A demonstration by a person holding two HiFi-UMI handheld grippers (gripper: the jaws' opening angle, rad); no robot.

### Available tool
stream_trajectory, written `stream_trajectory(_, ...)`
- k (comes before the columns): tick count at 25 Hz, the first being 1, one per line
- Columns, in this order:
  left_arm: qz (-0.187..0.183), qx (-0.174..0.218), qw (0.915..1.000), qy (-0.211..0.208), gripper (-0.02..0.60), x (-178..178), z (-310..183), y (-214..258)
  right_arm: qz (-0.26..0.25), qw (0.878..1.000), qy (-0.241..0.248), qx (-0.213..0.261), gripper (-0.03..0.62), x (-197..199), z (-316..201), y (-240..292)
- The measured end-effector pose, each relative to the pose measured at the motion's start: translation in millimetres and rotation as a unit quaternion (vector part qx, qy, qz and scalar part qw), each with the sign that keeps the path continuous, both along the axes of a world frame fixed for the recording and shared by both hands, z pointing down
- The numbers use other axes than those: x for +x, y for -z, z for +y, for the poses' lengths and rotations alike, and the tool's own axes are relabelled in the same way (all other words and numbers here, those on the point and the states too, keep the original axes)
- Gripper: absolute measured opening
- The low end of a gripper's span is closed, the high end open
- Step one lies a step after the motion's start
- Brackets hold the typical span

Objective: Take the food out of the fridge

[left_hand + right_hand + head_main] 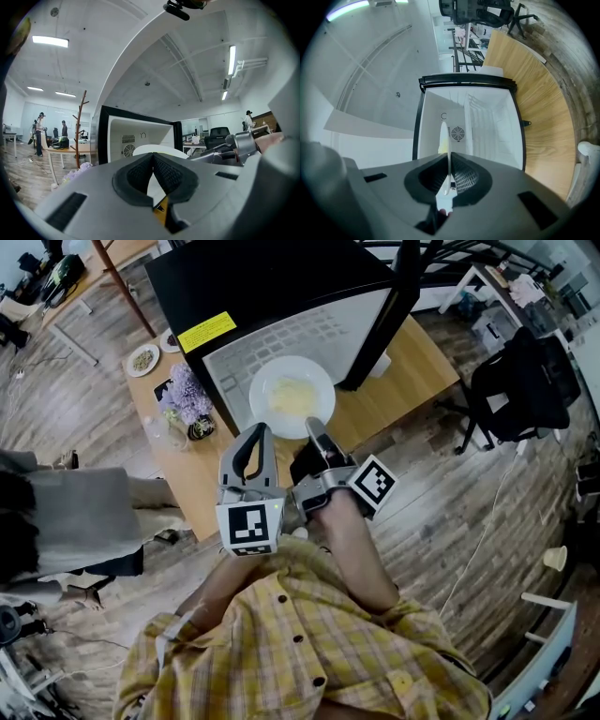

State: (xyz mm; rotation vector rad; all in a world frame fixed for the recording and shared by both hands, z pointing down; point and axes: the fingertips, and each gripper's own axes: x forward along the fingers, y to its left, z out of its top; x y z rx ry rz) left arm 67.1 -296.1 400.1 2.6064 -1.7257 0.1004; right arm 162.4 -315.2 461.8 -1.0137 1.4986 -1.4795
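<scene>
The head view looked steeply down. Both gripper views faced the open fridge [487,122] closely, sharing the plate [260,388].

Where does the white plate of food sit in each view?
Head view: plate at centre, before the open fridge.
Left gripper view: pale dome just above the jaws.
Right gripper view: edge-on, a thin upright line pinched between the jaws.
Shared landmark: the fridge's white interior behind the plate.

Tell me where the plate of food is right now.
In the head view the plate is mid-frame at the open fridge's mouth, above the wooden table, its near rim clamped in the right gripper.
</scene>
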Motion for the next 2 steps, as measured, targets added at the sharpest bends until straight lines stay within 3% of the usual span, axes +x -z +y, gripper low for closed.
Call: stream_trajectory(2, 0.001, -0.001, 1.0000, 0.000, 0.008, -0.6, 0.1, -0.1, 0.001, 1.000, 0.001, 0.000, 0.017, -0.4, -0.1, 0.7)
